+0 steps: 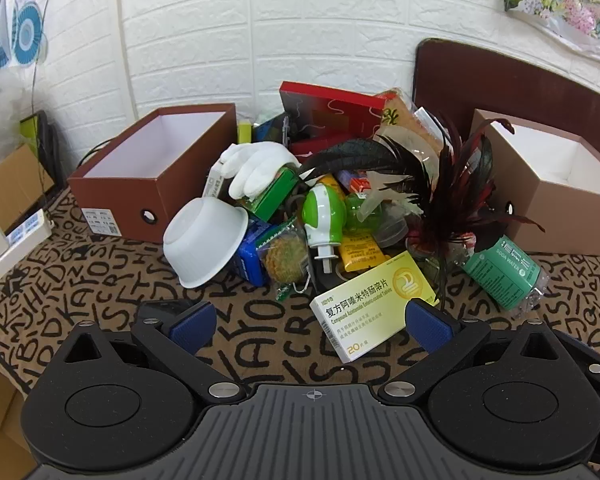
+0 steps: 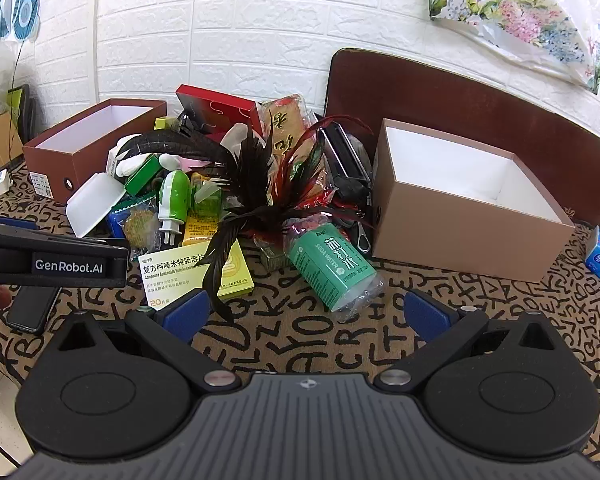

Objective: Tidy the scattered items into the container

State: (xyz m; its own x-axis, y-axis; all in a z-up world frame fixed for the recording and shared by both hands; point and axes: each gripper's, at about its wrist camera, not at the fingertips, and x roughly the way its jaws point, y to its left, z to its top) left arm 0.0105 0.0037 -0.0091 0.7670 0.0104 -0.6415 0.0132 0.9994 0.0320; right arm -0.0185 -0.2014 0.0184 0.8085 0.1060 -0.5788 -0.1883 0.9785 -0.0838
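right wrist | soda water bottle [image 2: 332, 268] lies flat, long axis diagonal, base toward camera | both tongs [image 2: 306, 314] [image 1: 308, 322] apart, empty

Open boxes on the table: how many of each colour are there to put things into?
Reddish-brown box, on the pile's left: 1
Tan box, on the pile's right: 1
Total: 2 open boxes, both showing white insides with nothing visible in them.

Bright, even light; sharp focus, fisheye-curved edges.
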